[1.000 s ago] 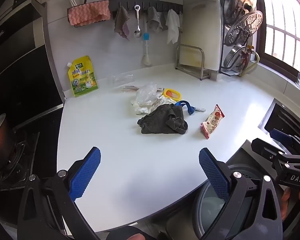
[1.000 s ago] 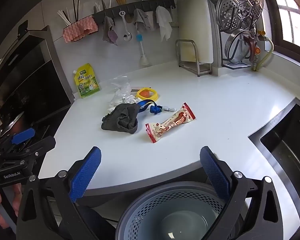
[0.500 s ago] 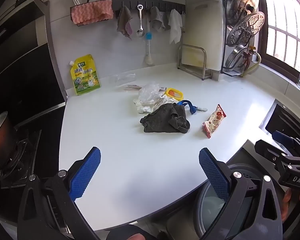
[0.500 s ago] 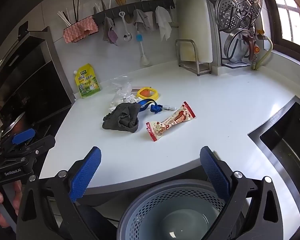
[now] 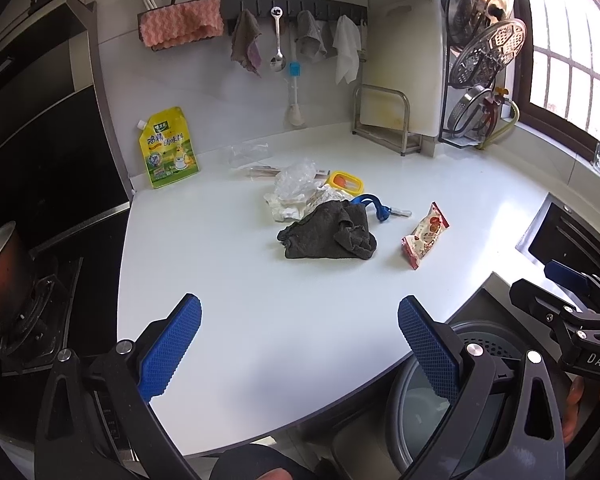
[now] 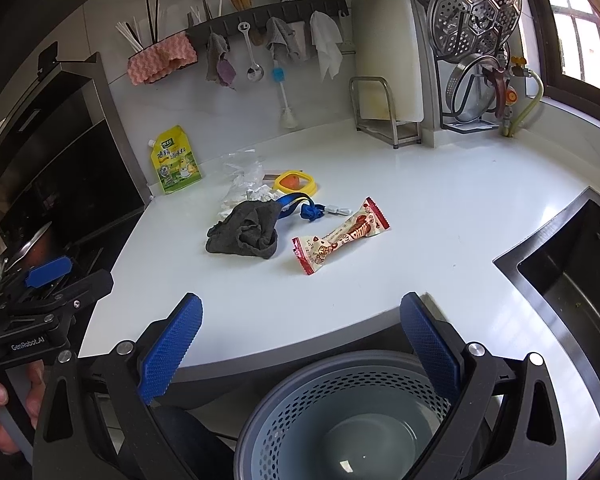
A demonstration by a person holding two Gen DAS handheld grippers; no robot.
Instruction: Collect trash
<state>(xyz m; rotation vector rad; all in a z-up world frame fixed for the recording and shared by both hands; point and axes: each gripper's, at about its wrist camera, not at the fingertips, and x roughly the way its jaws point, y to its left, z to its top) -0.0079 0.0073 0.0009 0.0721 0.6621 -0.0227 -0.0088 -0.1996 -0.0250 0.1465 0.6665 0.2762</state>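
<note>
On white counter (image 6: 440, 216), one snack wrapper (image 6: 340, 236), one grey rag (image 6: 246, 232), possibly two crumpled plastics (image 5: 296, 184), both tongs (image 5: 300, 346) (image 6: 300, 344) agape.

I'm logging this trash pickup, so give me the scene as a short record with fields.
left gripper: open, holds nothing
right gripper: open, holds nothing
counter: rag, snack wrapper, crumpled plastic, blue lanyard, yellow lid
bin: below the counter edge, looks empty
trash collected: none yet

Cloth (image 6: 245, 232) on counter (image 6: 440, 216), wrapper (image 6: 340, 236) right, pouch (image 6: 176, 160) behind.
</note>
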